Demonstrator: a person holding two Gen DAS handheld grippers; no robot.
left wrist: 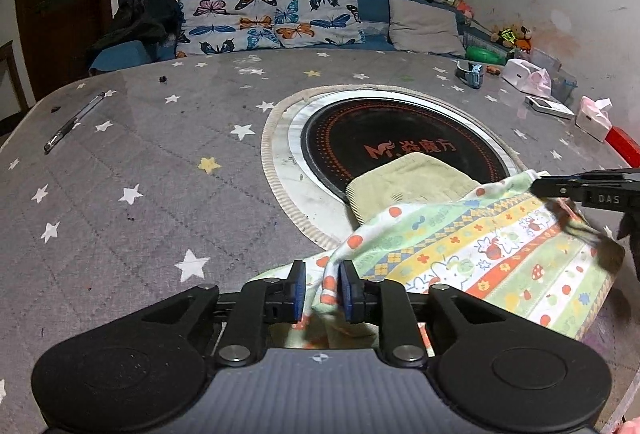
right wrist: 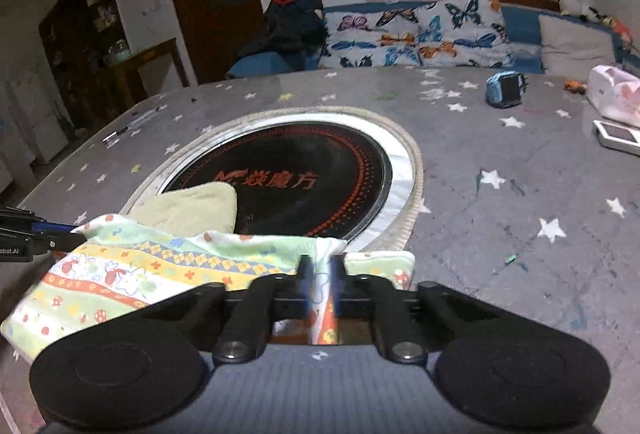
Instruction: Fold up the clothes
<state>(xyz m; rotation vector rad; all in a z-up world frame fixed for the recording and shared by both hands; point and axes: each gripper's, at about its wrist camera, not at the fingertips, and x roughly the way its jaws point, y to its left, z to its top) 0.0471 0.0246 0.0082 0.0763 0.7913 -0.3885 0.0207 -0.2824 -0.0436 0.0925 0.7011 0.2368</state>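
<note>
Garment [left wrist: 472,254] on table [left wrist: 140,162], overlapping hotplate [left wrist: 400,146]

Your left gripper [left wrist: 322,284] is held low and level, fingers pointing forward. Its jaws stand close together, with the blue pads [left wrist: 347,290] pressing a bunched fold of the patterned garment [left wrist: 472,246] between them. Your right gripper [right wrist: 319,276] is in the same posture: low, level, jaws nearly together and clamped on a pinched ridge of the same garment. In the left wrist view, the right gripper enters from the right edge, fingers aimed sideways at the cloth's far corner.
</note>
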